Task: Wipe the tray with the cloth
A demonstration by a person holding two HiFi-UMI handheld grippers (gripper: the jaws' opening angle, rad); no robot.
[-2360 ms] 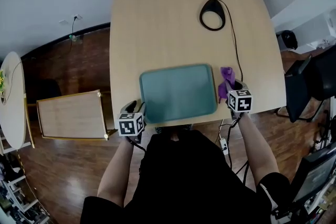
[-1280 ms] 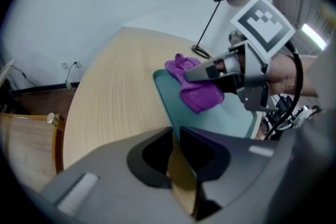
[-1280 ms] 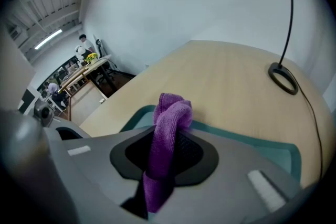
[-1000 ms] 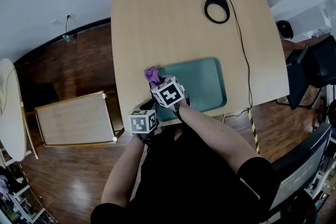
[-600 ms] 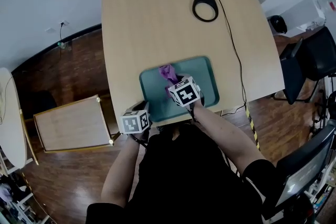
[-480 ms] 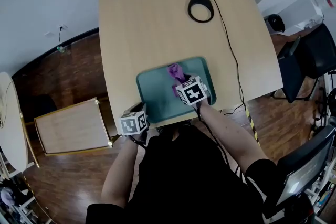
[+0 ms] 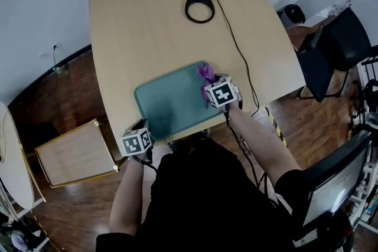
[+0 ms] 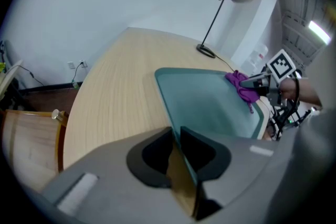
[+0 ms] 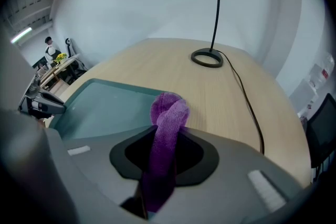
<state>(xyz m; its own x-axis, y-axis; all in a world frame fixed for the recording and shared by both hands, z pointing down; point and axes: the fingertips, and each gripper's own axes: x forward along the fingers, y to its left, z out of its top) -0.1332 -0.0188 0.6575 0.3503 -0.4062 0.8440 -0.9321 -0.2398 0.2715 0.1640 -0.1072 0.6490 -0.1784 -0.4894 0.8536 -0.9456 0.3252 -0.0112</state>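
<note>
The cloth (image 7: 206, 74), purple and bunched, stands at the tray's (image 7: 171, 106) far right corner. It is clamped in the right tongs (image 9: 167, 132), and its lower end vanishes between the closed jaws. The tray lies along the table's (image 7: 142, 26) near edge, its near rim partly hidden by the person. The left tongs (image 8: 176, 136) pinch the tray's near left rim — their jaws have just been opening a little, with the rim between them. Near the far edge stands a lamp (image 7: 199, 9), its head cut off in the head view.
</note>
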